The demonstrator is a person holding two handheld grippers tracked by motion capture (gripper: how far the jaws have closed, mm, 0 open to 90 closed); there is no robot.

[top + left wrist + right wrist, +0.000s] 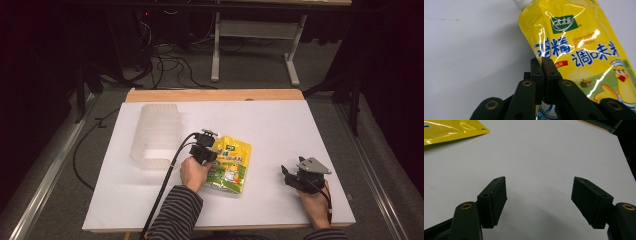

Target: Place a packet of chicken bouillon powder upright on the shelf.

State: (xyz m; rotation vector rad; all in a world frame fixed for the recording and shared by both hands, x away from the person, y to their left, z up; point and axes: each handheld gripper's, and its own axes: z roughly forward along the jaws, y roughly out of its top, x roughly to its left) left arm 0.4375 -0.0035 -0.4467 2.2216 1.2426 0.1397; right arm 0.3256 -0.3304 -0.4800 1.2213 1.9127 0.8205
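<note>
A yellow seasoning pouch with blue print, a cartoon chicken and a white cap lies flat on the white table, just left of centre. My left gripper stands over the pouch's left edge. In the left gripper view the jaws are pressed together at that edge of the pouch, with my left gripper shut on it. My right gripper rests near the front right of the table. Its jaws are wide apart and nothing is between them in the right gripper view. A corner of the pouch lies far off at the upper left.
A translucent ribbed plastic container lies on the table to the left of the pouch. The left gripper's black cable trails toward the front edge. A wooden strip borders the table's far side.
</note>
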